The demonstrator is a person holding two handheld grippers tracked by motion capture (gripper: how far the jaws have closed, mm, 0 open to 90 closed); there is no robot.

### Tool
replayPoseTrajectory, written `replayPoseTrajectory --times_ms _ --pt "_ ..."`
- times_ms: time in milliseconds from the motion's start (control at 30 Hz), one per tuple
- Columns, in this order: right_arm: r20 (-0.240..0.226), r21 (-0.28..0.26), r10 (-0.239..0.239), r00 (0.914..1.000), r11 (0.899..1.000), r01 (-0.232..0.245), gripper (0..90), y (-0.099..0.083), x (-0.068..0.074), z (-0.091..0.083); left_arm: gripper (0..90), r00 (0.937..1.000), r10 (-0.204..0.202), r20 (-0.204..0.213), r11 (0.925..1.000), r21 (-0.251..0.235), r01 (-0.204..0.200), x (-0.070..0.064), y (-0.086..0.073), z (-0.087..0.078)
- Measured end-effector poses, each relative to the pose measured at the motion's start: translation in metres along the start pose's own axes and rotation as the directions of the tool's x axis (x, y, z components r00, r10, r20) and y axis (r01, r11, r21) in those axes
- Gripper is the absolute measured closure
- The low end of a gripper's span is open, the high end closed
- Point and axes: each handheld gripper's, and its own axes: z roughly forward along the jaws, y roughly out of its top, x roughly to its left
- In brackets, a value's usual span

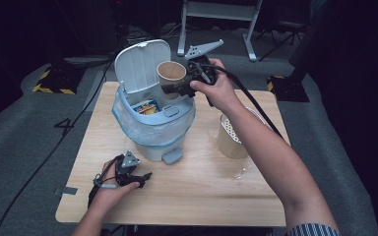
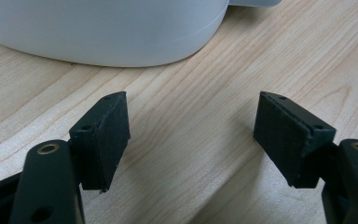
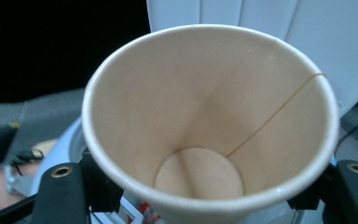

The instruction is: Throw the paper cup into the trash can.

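The paper cup point(image 1: 171, 73) was clamped by the right gripper point(image 1: 184, 84) above the open bin point(image 1: 152, 125), positioned for dropping. The left gripper point(image 1: 139, 178) was rested on the table point(image 1: 202, 191), jaws apart, beside the bin's base.

The paper cup point(image 1: 171, 73) is showing a plain tan inside with a thin darker seam line running down its wall, while the bin point(image 1: 153, 129) behind it is looking pale grey-blue, its raised lid point(image 1: 140, 64) the same shade and its liner bag point(image 1: 128, 123) a translucent bluish white. Something blue and yellow, possibly printed packaging point(image 1: 145, 107), is lying inside the bin. The table point(image 1: 202, 191) is showing light wood grain, the beige container point(image 1: 231, 137) is carrying a dotted perforated pattern, and both grippers' pads point(image 2: 107, 135) are appearing matte black.
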Motion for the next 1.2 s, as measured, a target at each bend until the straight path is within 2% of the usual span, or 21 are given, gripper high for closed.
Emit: replayPoseTrajectory --times_ms 167,300,367,400,433,467,500,533,600,667,733,767,1200 --pt "0.022 0.058 -0.026 0.9994 0.998 0.025 29.7 0.003 0.004 0.011 26.9 1.0000 0.000 0.001 1.0000 -0.001 0.000 0.000 0.000 0.000" --pt "0.031 0.120 -0.041 0.9987 0.992 0.037 29.1 0.003 0.007 0.019 26.9 1.0000 0.002 -0.001 1.0000 0.000 -0.002 0.000 0.000 0.000" --pt "0.025 0.116 -0.078 0.9966 0.990 0.075 24.6 0.002 0.008 0.023 26.9 1.0000 0.001 0.000 1.0000 0.000 -0.001 0.000 0.000 0.000" --pt "0.028 0.089 -0.123 0.9920 0.989 0.120 12.8 0.001 0.010 0.024 26.9 1.0000 0.002 -0.001 1.0000 0.000 -0.002 0.000 0.000 0.000" --pt "0.041 0.078 -0.141 0.9892 0.987 0.137 9.4 0.002 0.011 0.024 26.9 1.0000 0.002 -0.001 1.0000 0.000 -0.002 0.000 0.000 0.000" --pt "0.055 0.057 -0.137 0.9891 0.989 0.134 12.0 0.004 0.013 0.023 26.9 1.0000 0.000 0.000 1.0000 -0.001 0.000 0.000 0.000 0.000" --pt "0.062 0.028 -0.129 0.9898 0.991 0.127 18.5 0.005 0.014 0.022 26.9 1.0000 -0.001 0.001 1.0000 0.000 0.001 0.000 0.000 0.000" --pt "0.069 0.001 -0.137 0.9881 0.991 0.137 19.3 0.007 0.016 0.019 26.9 1.0000 0.001 0.001 1.0000 0.000 -0.001 0.000 0.000 0.000" --pt "0.075 -0.014 -0.149 0.9860 0.988 0.151 11.4 0.009 0.016 0.015 26.9 1.0000 0.000 0.000 1.0000 -0.001 0.000 0.000 0.000 0.000" --pt "0.079 -0.028 -0.156 0.9846 0.987 0.158 18.2 0.009 0.016 0.007 26.9 1.0000 -0.001 0.001 1.0000 0.000 0.001 0.000 0.000 0.000" --pt "0.080 -0.026 -0.158 0.9842 0.987 0.161 14.2 0.009 0.015 0.003 26.9 1.0000 -0.001 0.001 1.0000 0.000 0.001 0.000 0.000 0.000" --pt "0.089 -0.027 -0.155 0.9839 0.987 0.158 17.0 0.008 0.015 0.000 26.9 1.0000 -0.004 0.003 1.0000 -0.001 0.004 0.000 0.000 0.000" --pt "0.158 -0.008 -0.083 0.9840 0.996 0.085 20.7 -0.008 0.017 -0.058 26.9 1.0000 0.003 -0.003 1.0000 0.000 -0.003 0.000 0.000 0.000"
